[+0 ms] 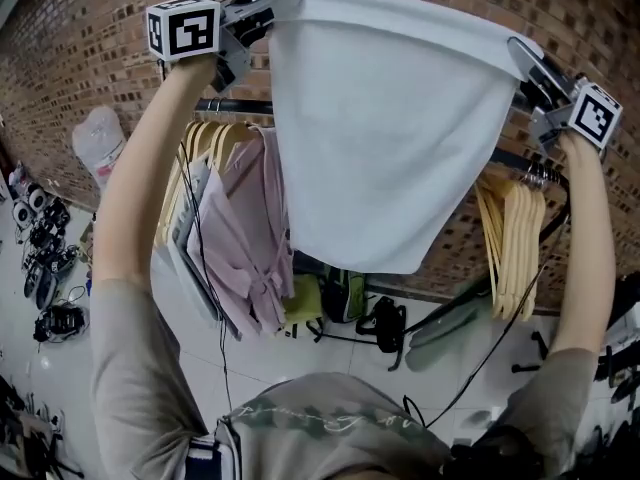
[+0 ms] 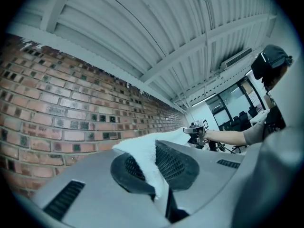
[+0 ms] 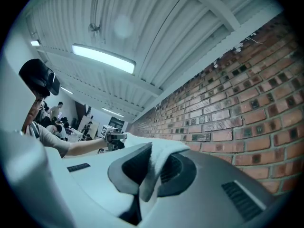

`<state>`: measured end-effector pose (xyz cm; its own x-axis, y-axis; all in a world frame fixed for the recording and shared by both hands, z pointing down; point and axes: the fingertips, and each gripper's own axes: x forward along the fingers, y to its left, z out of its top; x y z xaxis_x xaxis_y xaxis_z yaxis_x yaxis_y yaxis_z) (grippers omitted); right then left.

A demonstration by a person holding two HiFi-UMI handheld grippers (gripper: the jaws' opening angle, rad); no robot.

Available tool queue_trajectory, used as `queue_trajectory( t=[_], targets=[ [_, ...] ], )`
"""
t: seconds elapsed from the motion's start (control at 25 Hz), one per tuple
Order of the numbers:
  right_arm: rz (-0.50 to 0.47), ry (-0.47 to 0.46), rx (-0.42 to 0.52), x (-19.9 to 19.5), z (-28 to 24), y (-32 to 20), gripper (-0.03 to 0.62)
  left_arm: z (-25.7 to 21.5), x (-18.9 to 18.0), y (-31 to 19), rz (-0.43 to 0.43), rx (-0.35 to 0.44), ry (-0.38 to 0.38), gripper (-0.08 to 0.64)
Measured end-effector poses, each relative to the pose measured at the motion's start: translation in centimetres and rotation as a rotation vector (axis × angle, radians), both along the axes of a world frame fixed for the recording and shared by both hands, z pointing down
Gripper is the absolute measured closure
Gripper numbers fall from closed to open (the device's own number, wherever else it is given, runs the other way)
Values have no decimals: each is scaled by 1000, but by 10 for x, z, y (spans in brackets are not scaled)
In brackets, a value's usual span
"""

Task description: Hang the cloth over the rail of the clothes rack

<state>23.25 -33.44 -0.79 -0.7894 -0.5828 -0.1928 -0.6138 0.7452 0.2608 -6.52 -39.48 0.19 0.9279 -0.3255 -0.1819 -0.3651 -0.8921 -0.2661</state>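
Left claw point(image 1: 268, 16): upper left, pinching one top corner of the cloth.
Cloth point(image 1: 385, 138): top centre, spread between both claws, top edge above rail point(image 1: 238, 106), rest hanging down.
Right claw point(image 1: 522, 56): upper right, pinching the other corner.

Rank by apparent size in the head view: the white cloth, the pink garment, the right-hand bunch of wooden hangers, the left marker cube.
1. white cloth
2. pink garment
3. right-hand wooden hangers
4. left marker cube
The cloth and cube appear to be held nearer the camera than the rack items, so this ranks looks only.
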Motion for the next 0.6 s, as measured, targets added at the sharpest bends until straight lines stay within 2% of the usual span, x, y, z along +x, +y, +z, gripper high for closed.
queue_trajectory(
  t=[0.36, 0.6],
  targets=[
    [58, -11, 36, 8, -41, -31, 571, -39, 7, -38, -49, 29, 38, 541],
    [71, -18, 58, 10, -59, -38, 571, -61, 11, -52, -80, 53, 34, 541]
  ],
)
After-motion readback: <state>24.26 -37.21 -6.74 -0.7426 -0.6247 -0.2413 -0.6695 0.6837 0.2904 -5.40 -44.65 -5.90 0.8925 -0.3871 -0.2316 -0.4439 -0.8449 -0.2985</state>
